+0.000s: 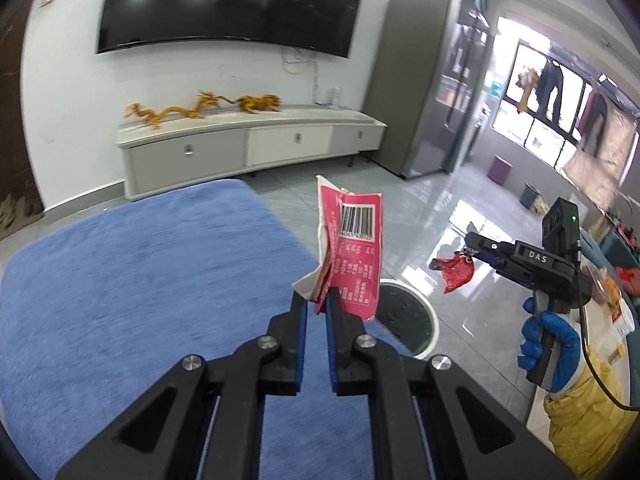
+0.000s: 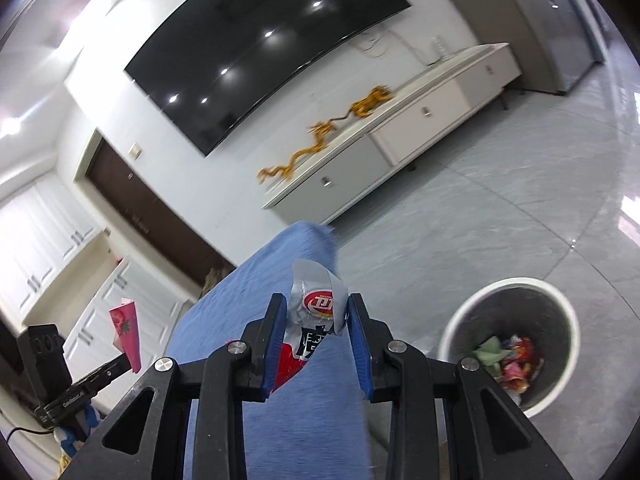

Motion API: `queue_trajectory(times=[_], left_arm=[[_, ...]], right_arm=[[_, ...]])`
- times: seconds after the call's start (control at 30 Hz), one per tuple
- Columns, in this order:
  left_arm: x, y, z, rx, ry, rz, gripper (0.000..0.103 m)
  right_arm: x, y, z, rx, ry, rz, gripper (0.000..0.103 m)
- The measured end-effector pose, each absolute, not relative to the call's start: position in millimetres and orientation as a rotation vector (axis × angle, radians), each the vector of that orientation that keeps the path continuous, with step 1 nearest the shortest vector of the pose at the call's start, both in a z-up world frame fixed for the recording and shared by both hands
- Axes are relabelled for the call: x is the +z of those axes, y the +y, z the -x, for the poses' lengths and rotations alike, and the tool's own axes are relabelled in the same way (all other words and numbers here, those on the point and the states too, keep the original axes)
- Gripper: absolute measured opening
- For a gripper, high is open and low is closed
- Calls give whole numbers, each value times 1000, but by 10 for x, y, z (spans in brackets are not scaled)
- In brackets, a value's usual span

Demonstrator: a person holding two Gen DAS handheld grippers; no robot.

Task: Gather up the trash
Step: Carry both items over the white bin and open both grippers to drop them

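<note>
Readable text: "DAS" in white letters on the black body of the right gripper, seen from the left wrist view. Pink wrapper in the left gripper carries a barcode with digits under it, too small to read, plus small white print, illegible. Silver-red wrapper in the right gripper has a red oval logo, letters look like "TJ", not certain.

Bin on floor, right of rug.
</note>
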State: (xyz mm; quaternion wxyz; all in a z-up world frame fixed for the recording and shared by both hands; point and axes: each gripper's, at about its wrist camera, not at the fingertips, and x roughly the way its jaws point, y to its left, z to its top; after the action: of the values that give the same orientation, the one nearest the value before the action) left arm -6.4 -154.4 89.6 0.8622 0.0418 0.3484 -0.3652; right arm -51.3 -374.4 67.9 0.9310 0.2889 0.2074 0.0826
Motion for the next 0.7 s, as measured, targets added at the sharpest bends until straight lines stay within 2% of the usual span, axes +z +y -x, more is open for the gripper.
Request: queue_trajectory(times=[0.37,0.7], left_arm=[[603,-2896,111,-889,777,-248,8],[230,-3650,80,-938,821,-352,8]], right_arm=[[164,-4500,578,64,441,-680,29],[-284,-4910,528,-3,493,-743,29]])
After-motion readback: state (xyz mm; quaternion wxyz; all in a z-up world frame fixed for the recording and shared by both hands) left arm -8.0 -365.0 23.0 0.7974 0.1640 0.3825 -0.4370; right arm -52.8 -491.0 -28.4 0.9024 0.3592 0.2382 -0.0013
